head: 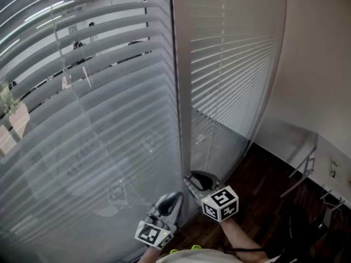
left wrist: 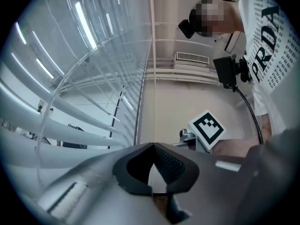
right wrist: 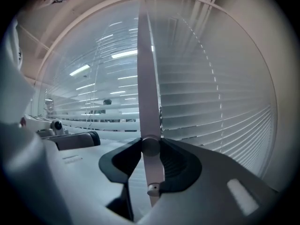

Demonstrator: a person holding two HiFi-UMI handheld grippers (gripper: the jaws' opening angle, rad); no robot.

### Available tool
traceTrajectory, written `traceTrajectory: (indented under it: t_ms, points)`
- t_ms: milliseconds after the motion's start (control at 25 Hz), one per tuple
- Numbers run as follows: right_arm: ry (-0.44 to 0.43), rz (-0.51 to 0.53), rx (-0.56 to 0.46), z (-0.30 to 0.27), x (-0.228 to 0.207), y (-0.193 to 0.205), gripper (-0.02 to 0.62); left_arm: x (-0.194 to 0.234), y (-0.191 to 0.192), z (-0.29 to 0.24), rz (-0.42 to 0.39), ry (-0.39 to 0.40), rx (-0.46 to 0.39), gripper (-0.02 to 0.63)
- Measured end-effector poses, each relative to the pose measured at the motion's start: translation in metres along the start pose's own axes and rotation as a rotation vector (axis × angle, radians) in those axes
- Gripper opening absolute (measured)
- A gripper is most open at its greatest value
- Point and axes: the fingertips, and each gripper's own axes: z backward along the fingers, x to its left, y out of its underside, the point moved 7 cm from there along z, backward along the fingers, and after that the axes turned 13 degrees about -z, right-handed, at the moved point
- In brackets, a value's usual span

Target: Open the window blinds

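Left blinds [head: 82, 119] and right blinds [head: 230, 64] sit either side of a vertical frame post [head: 180, 92]. Wand [right wrist: 148, 102] between right gripper [head: 200, 178] jaws. Left gripper [head: 173, 198] just left, lower. Floor [head: 258, 185] at right.

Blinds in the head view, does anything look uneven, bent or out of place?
Only a mismatch: the left blind's slats are tilted open, with see-through gaps, while the right blind's slats lie shut. No slat looks bent or broken. The right gripper is clamped on the wand hanging between the two blinds.
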Motion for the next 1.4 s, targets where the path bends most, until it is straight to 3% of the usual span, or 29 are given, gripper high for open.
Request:
traceTrajectory:
  t_ms: [320,440,680,1120,1240,1400]
  points:
    - [0.019,0.061,0.003,0.0,0.001,0.0,0.131,0.002,-0.001,0.001,-0.002,0.0,0.0,-0.008]
    - [0.041,0.181,0.036,0.0,0.005,0.0,0.132,0.002,-0.002,0.0,-0.002,0.0,-0.005,-0.008]
    - [0.081,0.529,0.1,-0.001,0.017,-0.003,0.133,0.002,-0.003,-0.003,-0.006,0.0,-0.009,-0.008]
    - [0.155,1.006,0.13,0.0,0.031,0.004,0.133,0.0,0.0,-0.008,0.001,-0.005,0.009,-0.008]
    - [0.173,1.087,0.136,-0.001,0.033,0.006,0.133,-0.001,0.001,-0.009,-0.002,-0.004,0.01,-0.008]
    - [0.175,1.105,0.133,-0.001,0.034,0.007,0.132,-0.002,0.002,-0.01,-0.005,-0.003,0.016,-0.008]
